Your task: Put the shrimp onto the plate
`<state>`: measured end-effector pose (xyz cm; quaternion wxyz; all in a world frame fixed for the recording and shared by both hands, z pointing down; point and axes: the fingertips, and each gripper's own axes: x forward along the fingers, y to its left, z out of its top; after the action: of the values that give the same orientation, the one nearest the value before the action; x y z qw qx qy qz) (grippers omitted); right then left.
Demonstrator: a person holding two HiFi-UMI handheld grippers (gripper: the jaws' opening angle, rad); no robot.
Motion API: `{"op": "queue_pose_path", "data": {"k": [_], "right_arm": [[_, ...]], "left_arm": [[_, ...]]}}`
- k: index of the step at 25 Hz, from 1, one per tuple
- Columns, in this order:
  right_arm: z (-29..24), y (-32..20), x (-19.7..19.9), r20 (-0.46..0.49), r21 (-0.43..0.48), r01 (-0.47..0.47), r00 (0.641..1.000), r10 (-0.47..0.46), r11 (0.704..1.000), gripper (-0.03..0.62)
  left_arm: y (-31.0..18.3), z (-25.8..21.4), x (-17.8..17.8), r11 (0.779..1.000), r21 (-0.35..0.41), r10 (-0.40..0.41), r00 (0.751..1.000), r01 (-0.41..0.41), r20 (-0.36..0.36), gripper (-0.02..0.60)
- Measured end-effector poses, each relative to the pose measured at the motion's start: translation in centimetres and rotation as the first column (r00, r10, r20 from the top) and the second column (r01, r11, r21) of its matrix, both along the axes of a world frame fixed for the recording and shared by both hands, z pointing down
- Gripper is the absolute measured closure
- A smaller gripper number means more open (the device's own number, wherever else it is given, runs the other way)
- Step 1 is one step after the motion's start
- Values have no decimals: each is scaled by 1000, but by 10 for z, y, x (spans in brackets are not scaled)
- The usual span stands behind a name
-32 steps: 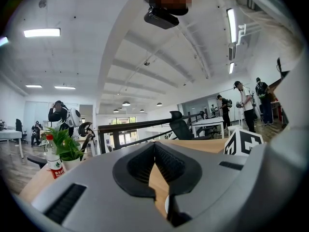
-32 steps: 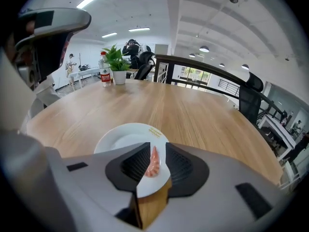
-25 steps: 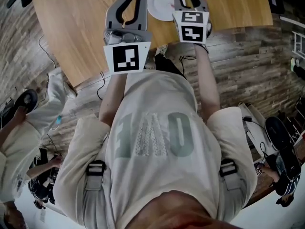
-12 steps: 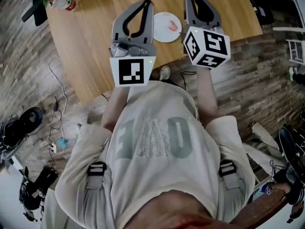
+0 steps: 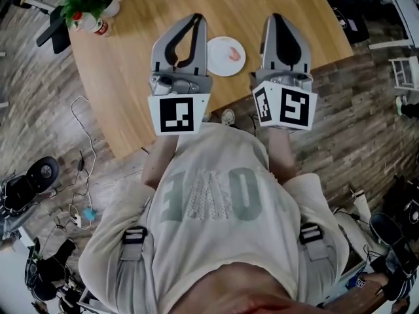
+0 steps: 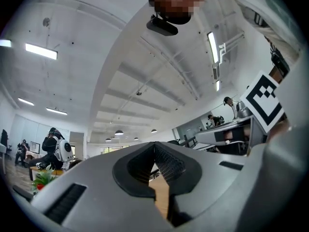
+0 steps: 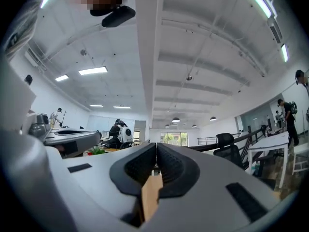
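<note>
A pink shrimp point(image 5: 234, 52) lies on the small white plate point(image 5: 219, 64) on the round wooden table point(image 5: 131, 77). Both grippers are held up above the table's near edge and point slightly upward, the plate showing between them. My left gripper point(image 5: 196, 18) is shut and empty; its pads meet in the left gripper view point(image 6: 154, 144). My right gripper point(image 5: 278, 17) has just been closing its jaws and now stands shut with nothing between them, as the right gripper view point(image 7: 156, 144) also shows. Neither gripper touches the plate or the shrimp.
A potted plant point(image 5: 88, 2) stands at the table's far left. Cables point(image 5: 78, 175) and a dark bag point(image 5: 26, 182) lie on the plank floor to the left. A shoe point(image 5: 227, 116) shows under the table edge. Desks, chairs and people fill the office behind.
Both grippers have risen away from the table, the right one more. The right gripper left the plate and its jaws went from open to shut. The shrimp stays on the plate.
</note>
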<state>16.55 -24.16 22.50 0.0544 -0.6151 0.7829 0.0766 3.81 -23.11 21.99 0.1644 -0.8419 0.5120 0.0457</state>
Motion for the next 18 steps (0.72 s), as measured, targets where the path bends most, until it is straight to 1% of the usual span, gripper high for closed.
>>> {"op": "queue_pose_path", "data": {"k": [3,5,10,14,18], "right_arm": [[5,10,-5,-22,11,13,1000,-13,1000,571],[15,14,-8,-24,-8,21,999,-21,1000,571],[37,22,-12,-30,-60,22,999,-23,998,572],[46,24,-10,-50,-90,11,999,-16,996,574],[48,23,-8,-60,-99,3,998,-9,995,574]], "left_arm": [[-1,-2,-3,1000,5,-3,1000,3,-4,572],[-3,-3,-4,1000,11,-7,1000,7,-9,572],[-6,2,-9,1000,-3,-19,1000,19,-15,572],[-6,1,-10,1000,-2,-23,999,23,-24,572],[-6,2,-9,1000,-4,-19,1000,19,-23,572]]}}
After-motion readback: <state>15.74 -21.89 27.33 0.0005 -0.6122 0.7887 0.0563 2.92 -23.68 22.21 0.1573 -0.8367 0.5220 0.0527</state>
